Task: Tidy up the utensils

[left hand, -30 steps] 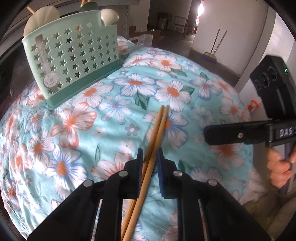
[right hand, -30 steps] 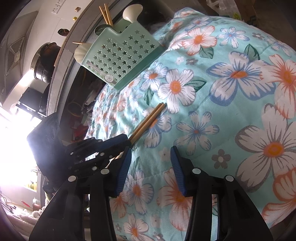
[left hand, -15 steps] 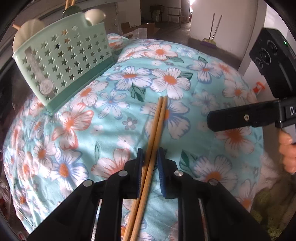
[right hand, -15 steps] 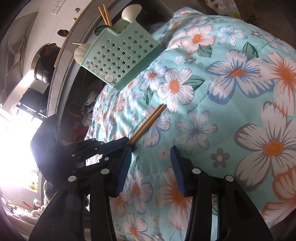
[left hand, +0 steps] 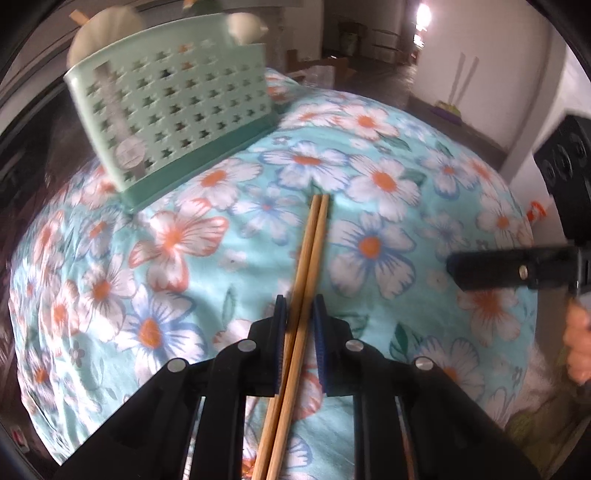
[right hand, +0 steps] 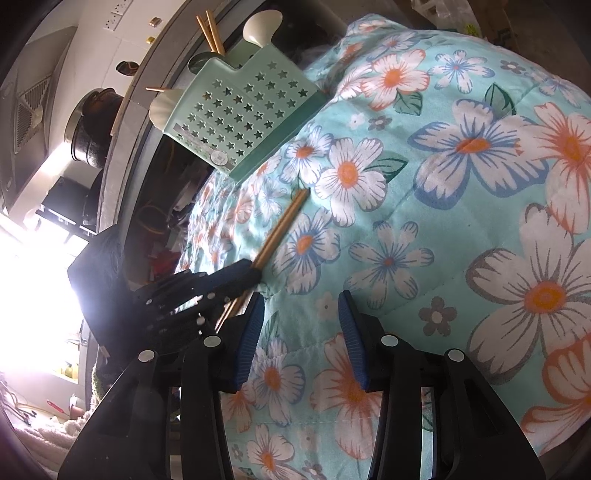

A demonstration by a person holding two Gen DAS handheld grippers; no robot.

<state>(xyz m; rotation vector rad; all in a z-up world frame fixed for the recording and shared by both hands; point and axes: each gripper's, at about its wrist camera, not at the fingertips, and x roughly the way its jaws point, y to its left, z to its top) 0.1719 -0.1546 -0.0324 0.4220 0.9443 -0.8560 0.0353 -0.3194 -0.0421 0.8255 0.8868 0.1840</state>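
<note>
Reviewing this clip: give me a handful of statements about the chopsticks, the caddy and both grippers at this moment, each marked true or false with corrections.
1. The left gripper has a pair of wooden chopsticks between its pads. True.
2. The right gripper holds a spoon. False: nothing is between its fingers; they stand open over the floral cloth.
3. The mint green utensil caddy has star-shaped holes in its wall. True.
4. The caddy is empty. False: pale spoons and another pair of chopsticks stick out of its top.
5. The held chopsticks are crossed. False: they run side by side, tips together.
</note>
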